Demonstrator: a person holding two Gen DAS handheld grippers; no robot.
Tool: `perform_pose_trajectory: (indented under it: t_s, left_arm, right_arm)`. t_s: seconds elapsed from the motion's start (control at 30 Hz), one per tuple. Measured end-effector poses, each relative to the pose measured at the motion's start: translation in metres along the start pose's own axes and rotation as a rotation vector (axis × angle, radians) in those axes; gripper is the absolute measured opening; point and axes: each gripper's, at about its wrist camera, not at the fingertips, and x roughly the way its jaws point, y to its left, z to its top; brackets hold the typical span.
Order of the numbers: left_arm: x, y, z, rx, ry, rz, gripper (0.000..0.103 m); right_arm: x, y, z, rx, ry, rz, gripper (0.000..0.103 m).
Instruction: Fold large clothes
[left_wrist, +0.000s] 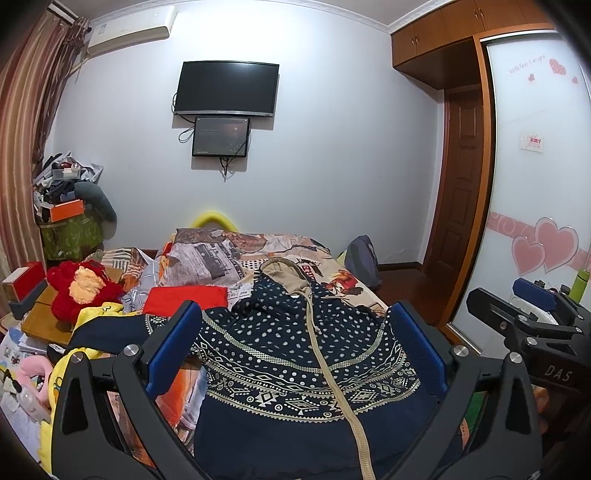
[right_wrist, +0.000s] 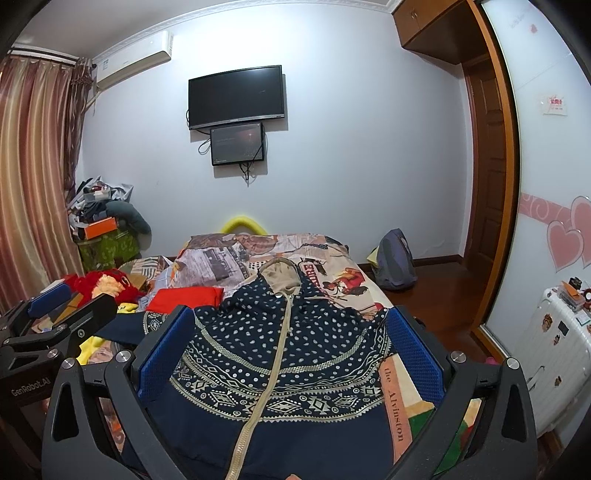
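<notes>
A large navy zip-up hooded jacket with a white dot print and beige geometric bands (left_wrist: 295, 354) lay spread front-up on the bed covered with a printed newspaper-and-figure patterned blanket (left_wrist: 332, 273); its beige-lined hood (left_wrist: 286, 271) pointed toward the far wall and its beige zipper (left_wrist: 332, 369) ran down the middle toward the cameras. The left gripper (left_wrist: 295, 332) hovered above the jacket's lower half with its jaws spread wide and nothing between the blue pads (left_wrist: 173, 347); the right gripper (right_wrist: 291, 336) hung likewise over the same garment, jaws wide apart and empty, and it also showed at the right edge of the left wrist view, beside the left one. One dark sleeve (right_wrist: 155, 321) stretched out to the jacket's left, near a folded red cloth (left_wrist: 184, 301); a fluffy red and yellow plush toy (left_wrist: 81, 288) sat farther left beside yellow fabric (left_wrist: 99, 314). On the pale wall hung a black flat television (left_wrist: 227, 88) with a smaller dark screen (left_wrist: 221, 136) just below it; a white air conditioner (left_wrist: 129, 31) was mounted near striped reddish curtains (left_wrist: 26, 129). A grey backpack (right_wrist: 395, 264) leaned on the wooden floor beside the bed, and a white suitcase with stickers (right_wrist: 557, 350) stood by the heart-decorated sliding wardrobe door (right_wrist: 554, 147).
</notes>
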Motion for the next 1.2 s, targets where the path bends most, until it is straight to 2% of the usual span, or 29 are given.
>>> perform_pose_trajectory:
  t_s: [0.83, 1.2]
  left_arm:
    - [0.002, 0.001, 0.000, 0.003, 0.003, 0.000, 0.103]
    - [0.023, 0.010, -0.002, -0.005, 0.033, 0.012, 0.103]
  right_arm:
    - [0.004, 0.000, -0.001, 0.006, 0.010, 0.005, 0.103]
    - [0.021, -0.001, -0.001, 0.001, 0.040, 0.003, 0.103]
